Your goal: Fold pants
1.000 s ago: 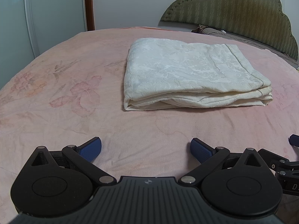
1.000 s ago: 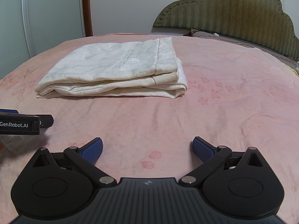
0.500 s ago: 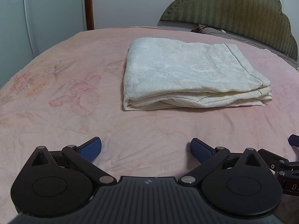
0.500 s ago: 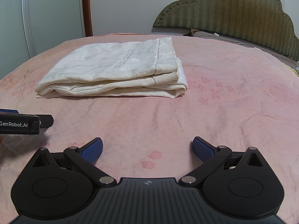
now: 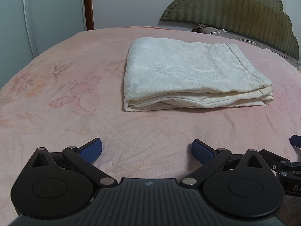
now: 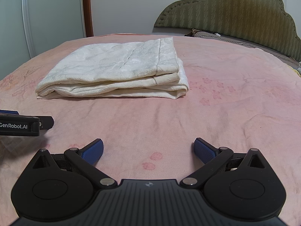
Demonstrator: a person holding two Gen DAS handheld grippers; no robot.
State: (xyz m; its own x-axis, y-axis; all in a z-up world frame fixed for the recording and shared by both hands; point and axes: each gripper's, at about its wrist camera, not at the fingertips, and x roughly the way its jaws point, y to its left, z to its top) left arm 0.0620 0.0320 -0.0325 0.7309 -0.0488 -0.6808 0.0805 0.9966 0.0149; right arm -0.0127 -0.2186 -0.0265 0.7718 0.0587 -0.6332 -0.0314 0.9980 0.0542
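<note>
The cream-white pants (image 5: 190, 73) lie folded into a thick flat rectangle on the pink bedspread (image 5: 75, 116). They also show in the right wrist view (image 6: 116, 69), left of centre. My left gripper (image 5: 147, 147) is open and empty, low over the bedspread, well in front of the pants. My right gripper (image 6: 148, 148) is open and empty, also in front of the pants and to their right. The two grippers sit side by side; part of the left one shows at the left edge of the right wrist view (image 6: 22, 125).
A green padded headboard (image 5: 235, 13) stands at the back right, with a pillow (image 5: 212, 30) below it. White wardrobe doors (image 6: 47, 15) and a brown door frame (image 5: 88, 5) stand at the back left. The bedspread has faint flower prints (image 5: 82, 94).
</note>
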